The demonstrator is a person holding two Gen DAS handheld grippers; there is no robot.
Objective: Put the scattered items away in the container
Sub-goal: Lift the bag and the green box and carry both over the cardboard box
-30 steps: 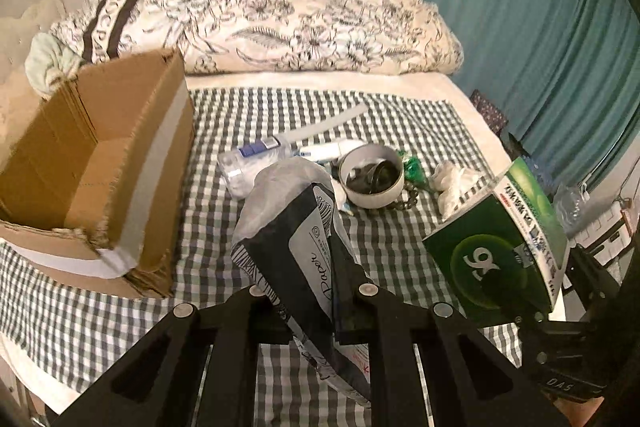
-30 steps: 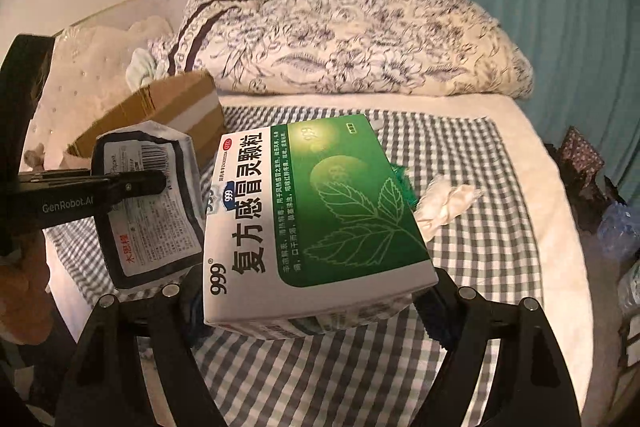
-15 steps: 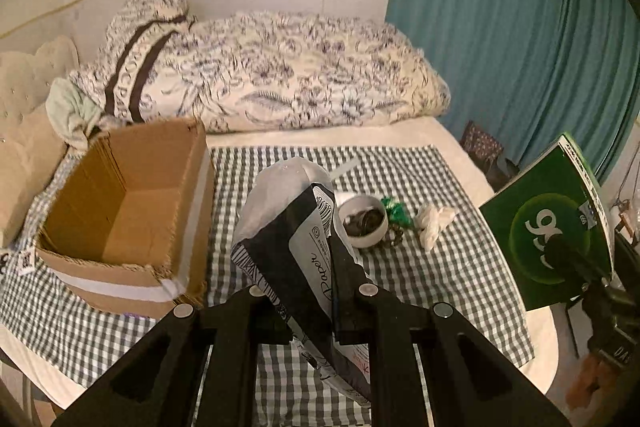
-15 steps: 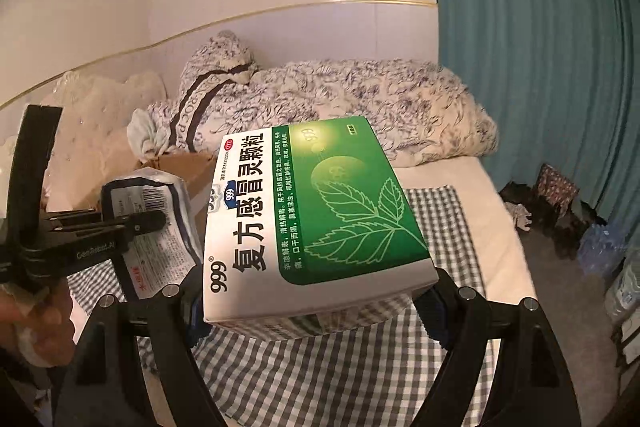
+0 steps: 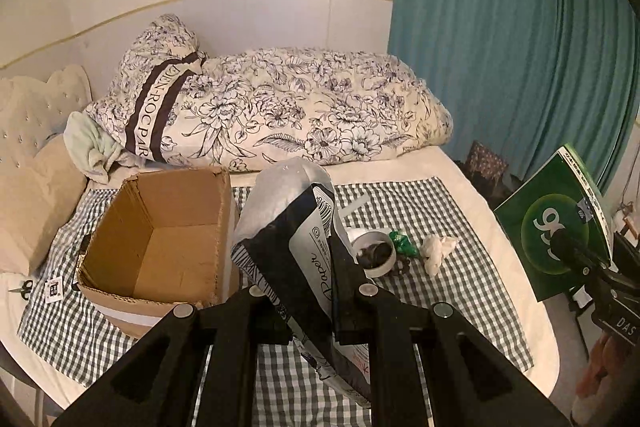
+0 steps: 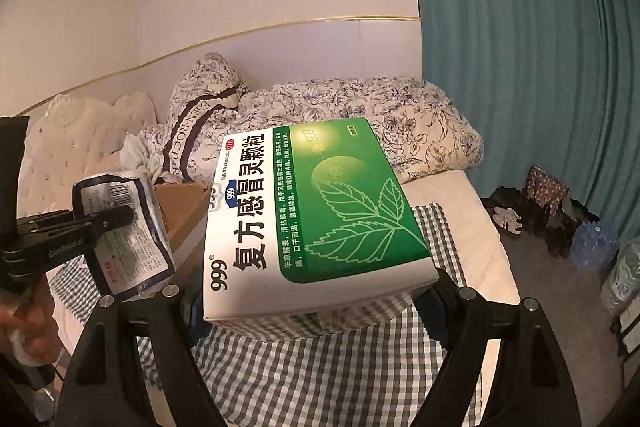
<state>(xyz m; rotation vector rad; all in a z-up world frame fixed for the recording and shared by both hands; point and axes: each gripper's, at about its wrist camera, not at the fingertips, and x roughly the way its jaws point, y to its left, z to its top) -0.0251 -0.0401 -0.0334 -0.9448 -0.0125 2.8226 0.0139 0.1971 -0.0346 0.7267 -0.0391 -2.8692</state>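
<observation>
Left gripper (image 5: 310, 301): we pinch a pouch (image 5: 298, 239).
Right gripper (image 6: 316, 301): clamped wide on a green box (image 6: 316, 211).
Carton (image 5: 160, 247): empty — bowl (image 5: 374, 253), tissue (image 5: 438, 251) remain.

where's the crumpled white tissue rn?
Left wrist view: the crumpled white tissue lies on the checked cloth, right of centre, just right of the green wrapper and the white bowl. The right wrist view doesn't show it.
</observation>
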